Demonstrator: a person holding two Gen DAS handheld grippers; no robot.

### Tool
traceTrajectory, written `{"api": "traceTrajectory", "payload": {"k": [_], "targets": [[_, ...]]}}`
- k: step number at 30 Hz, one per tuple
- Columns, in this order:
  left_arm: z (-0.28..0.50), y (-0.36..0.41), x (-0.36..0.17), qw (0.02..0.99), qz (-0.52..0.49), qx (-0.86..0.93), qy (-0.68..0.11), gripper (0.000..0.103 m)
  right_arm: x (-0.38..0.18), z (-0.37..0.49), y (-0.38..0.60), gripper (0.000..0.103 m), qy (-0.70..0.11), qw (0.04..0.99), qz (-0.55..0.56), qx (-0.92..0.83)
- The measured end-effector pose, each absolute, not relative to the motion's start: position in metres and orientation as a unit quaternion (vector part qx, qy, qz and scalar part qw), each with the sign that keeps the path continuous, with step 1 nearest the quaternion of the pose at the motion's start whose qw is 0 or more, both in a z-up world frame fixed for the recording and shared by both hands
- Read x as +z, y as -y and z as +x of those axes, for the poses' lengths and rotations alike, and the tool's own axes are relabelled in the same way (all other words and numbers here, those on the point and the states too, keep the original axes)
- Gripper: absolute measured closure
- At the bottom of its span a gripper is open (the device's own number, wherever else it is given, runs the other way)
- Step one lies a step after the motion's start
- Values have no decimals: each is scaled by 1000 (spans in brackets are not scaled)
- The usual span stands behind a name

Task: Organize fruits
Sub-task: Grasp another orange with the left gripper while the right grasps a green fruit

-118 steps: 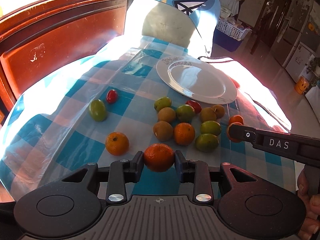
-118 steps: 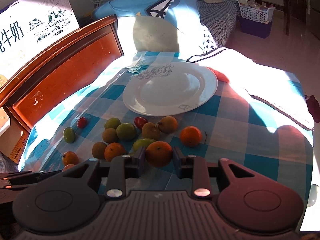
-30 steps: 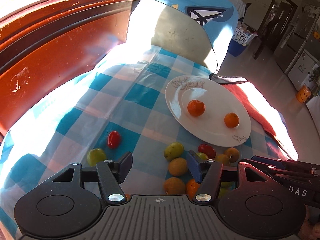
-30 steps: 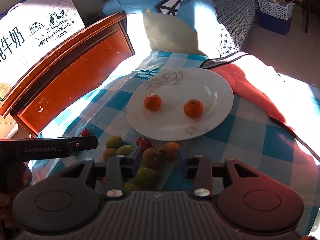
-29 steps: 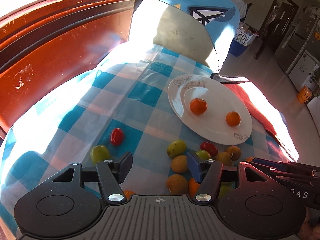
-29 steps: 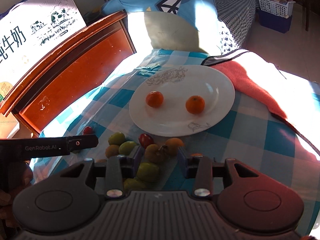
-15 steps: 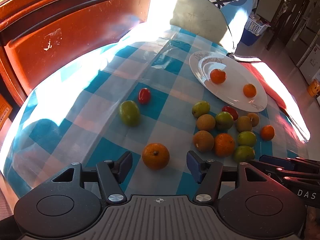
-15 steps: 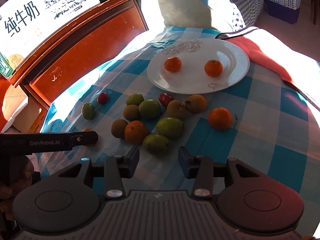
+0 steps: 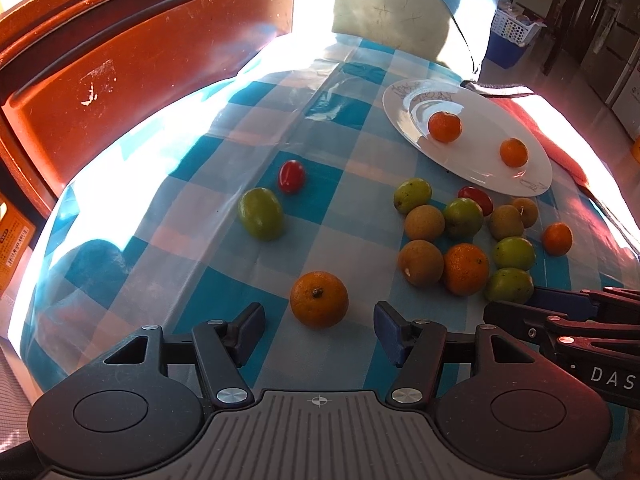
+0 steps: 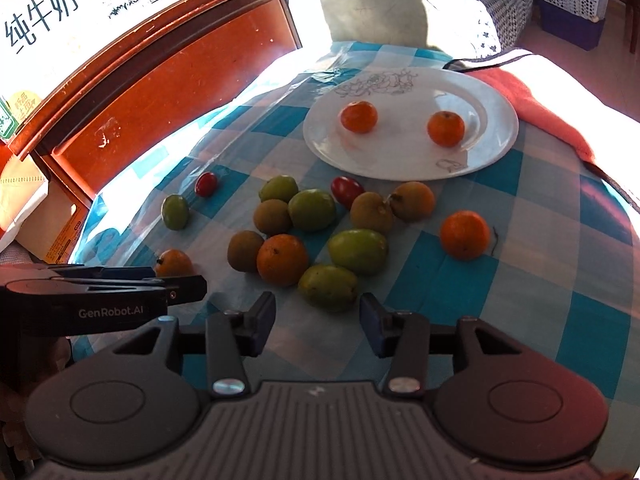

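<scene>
Left gripper (image 9: 319, 330) spread, empty, orange (image 9: 319, 299) low-centre on the cloth just ahead of the pads. Right gripper (image 10: 318, 320) empty, jaws opening, green fruit (image 10: 328, 287) just ahead. Plate (image 10: 496, 148) upper right holds two oranges. Fruit looks light, round, rolls easily, bruisable: pinch across the widest middle, gently.

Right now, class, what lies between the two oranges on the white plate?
Nothing: in the right wrist view, only bare white plate separates the left orange from the right orange, which sit apart.
</scene>
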State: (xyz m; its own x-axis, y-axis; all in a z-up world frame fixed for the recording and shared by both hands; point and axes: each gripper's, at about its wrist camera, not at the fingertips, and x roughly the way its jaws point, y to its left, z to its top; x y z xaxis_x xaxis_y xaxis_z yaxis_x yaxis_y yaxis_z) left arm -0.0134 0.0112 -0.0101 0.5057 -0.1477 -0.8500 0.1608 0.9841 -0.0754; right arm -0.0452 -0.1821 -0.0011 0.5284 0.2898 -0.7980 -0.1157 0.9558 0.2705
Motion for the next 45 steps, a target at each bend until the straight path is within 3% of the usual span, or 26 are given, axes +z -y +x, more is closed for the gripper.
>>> {"api": "traceTrajectory", "payload": {"k": [10, 14, 16, 22, 40, 45], "targets": [[-15, -7, -11, 871, 26, -83, -484, 43, -3, -43, 175, 54, -468, 874, 75, 111], [-17, -9, -11, 873, 21, -85, -480, 46, -4, -42, 176, 64, -465, 876, 71, 105], [-17, -12, -9, 873, 11, -91, -479, 58, -4, -42, 178, 70, -465, 876, 76, 104], [-16, -16, -8, 873, -9, -100, -478, 75, -3, -42, 179, 73, -466, 875, 83, 104], [-16, -11, 4, 885, -17, -108, -452, 78, 6, -43, 187, 85, -458, 875, 110, 114], [-14, -6, 2, 881, -17, -111, -459, 78, 3, -42, 188, 81, -466, 869, 118, 119]]}}
